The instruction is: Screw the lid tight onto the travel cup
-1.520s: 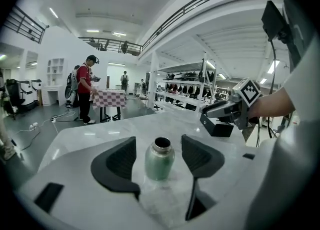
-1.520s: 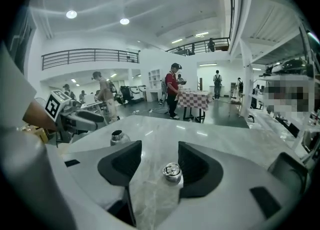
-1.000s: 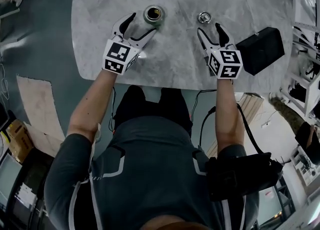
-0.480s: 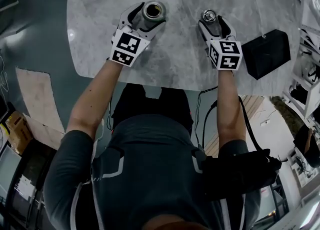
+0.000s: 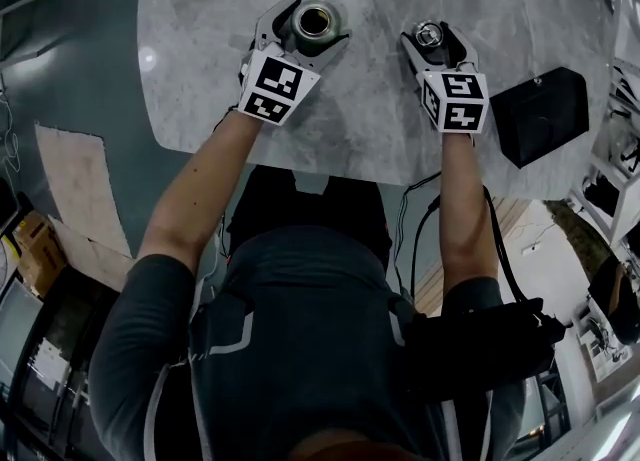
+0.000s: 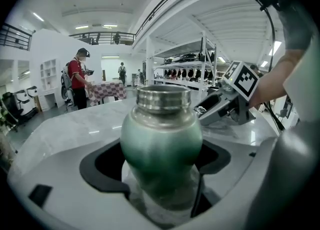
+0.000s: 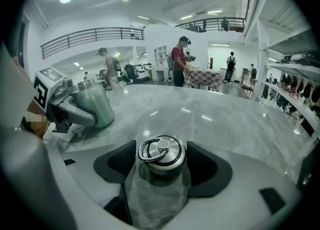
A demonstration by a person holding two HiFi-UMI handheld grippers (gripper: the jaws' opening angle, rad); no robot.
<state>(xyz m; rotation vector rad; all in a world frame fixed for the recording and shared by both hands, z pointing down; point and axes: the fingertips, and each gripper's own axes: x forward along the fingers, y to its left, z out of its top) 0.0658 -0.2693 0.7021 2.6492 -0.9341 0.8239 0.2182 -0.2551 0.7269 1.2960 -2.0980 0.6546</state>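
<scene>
A green travel cup (image 5: 315,21) with a bare steel mouth stands upright on the marble table (image 5: 390,119). My left gripper (image 5: 313,25) reaches around it. In the left gripper view the cup (image 6: 161,149) fills the space between the jaws, which are opening with dark gaps at its sides. The steel lid (image 5: 430,34) with a ring handle rests on the table to the right. My right gripper (image 5: 432,39) is open around it, and the lid (image 7: 161,153) sits low between the jaws. The cup (image 7: 95,107) and left gripper also show at the left of the right gripper view.
A black box (image 5: 540,114) lies on the table to the right of my right gripper. The table's near edge runs just below both marker cubes. Shelving stands off to the right, and people (image 7: 178,62) stand by a far checkered table.
Both grippers have moved forward over the table. The left one now has the cup between its jaws and the right one the lid. Cup and lid have stayed put.
</scene>
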